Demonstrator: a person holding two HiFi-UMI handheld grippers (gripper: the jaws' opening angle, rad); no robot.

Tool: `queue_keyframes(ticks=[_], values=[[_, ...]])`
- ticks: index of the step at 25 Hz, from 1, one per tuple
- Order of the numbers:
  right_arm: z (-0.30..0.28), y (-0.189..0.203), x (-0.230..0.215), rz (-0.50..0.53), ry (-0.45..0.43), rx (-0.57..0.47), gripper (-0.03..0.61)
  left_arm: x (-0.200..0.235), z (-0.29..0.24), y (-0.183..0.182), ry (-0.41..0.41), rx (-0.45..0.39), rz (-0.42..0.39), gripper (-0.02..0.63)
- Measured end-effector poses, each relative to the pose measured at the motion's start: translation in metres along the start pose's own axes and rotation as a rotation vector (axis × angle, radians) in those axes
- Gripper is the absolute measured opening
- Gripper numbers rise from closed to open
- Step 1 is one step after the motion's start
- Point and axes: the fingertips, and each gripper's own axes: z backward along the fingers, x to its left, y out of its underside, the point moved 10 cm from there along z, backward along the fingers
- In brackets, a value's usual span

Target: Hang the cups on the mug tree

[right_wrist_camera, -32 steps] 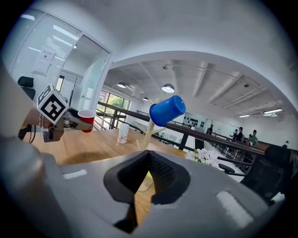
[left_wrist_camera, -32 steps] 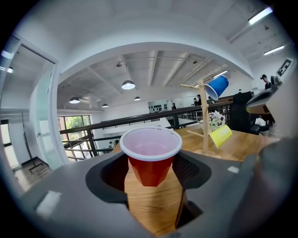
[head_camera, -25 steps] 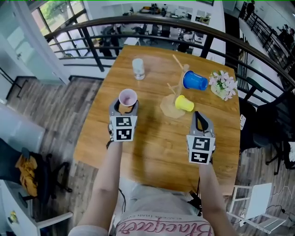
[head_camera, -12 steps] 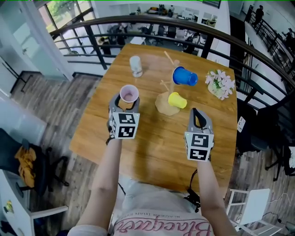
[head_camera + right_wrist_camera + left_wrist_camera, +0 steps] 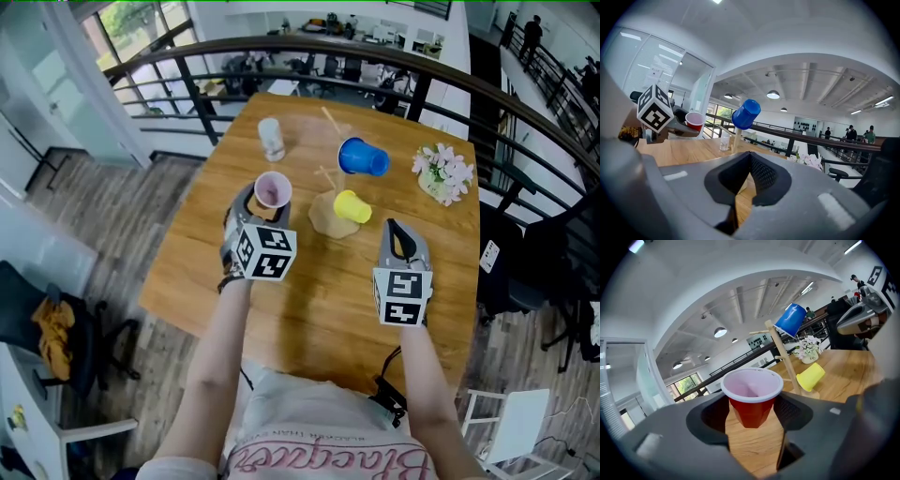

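My left gripper (image 5: 265, 204) is shut on a red cup (image 5: 273, 191) with a pale inside, held upright just above the table; the jaws press its sides (image 5: 751, 399). The wooden mug tree (image 5: 325, 217) stands a little to its right. A blue cup (image 5: 362, 157) hangs on an upper peg (image 5: 791, 320), and a yellow cup (image 5: 352, 206) sits on a low peg (image 5: 810, 376). My right gripper (image 5: 400, 240) is shut and empty, on the near right of the tree. In the right gripper view the blue cup (image 5: 746, 114) and the red cup (image 5: 695, 121) show ahead.
A clear plastic cup (image 5: 271, 139) stands at the far left of the wooden table (image 5: 319, 309). A pot of pale flowers (image 5: 442, 173) sits at the far right. A black railing (image 5: 187, 84) curves round behind the table.
My left gripper has moved right, closer to the mug tree, with the red cup in it, and has turned a little. The right gripper has hardly moved.
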Motion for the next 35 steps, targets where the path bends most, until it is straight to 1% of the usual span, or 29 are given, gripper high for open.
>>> queue_keyframes(ticks=[6,10,14,18,22,27,29,32,35], values=[[-0.003,-0.001,-0.003,-0.008,-0.009,-0.008,0.002,-0.011,-0.013,-0.010,0.022,0.068,-0.093,0.307],[-0.002,0.003,-0.005,-0.009,-0.010,-0.003,0.002,-0.021,-0.024,-0.016,0.027,0.109,-0.202,0.307],[-0.001,0.007,-0.010,-0.021,-0.003,0.001,0.002,-0.034,-0.034,-0.026,0.032,0.129,-0.313,0.302],[0.000,0.009,-0.013,-0.029,0.003,0.004,0.002,-0.042,-0.041,-0.035,0.025,0.133,-0.390,0.299],[0.001,0.011,-0.016,-0.033,0.011,-0.003,0.002,-0.045,-0.045,-0.045,0.004,0.119,-0.469,0.299],[0.003,0.013,-0.020,-0.043,0.022,-0.006,0.002,-0.049,-0.049,-0.055,-0.002,0.103,-0.560,0.299],[0.003,0.014,-0.021,-0.045,0.024,-0.003,0.002,-0.053,-0.050,-0.056,0.005,0.101,-0.615,0.299],[0.005,0.015,-0.020,-0.046,0.023,0.002,0.002,-0.060,-0.053,-0.055,0.023,0.114,-0.724,0.299],[0.006,0.016,-0.020,-0.043,0.023,0.006,0.002,-0.066,-0.054,-0.056,0.023,0.116,-0.824,0.299]])
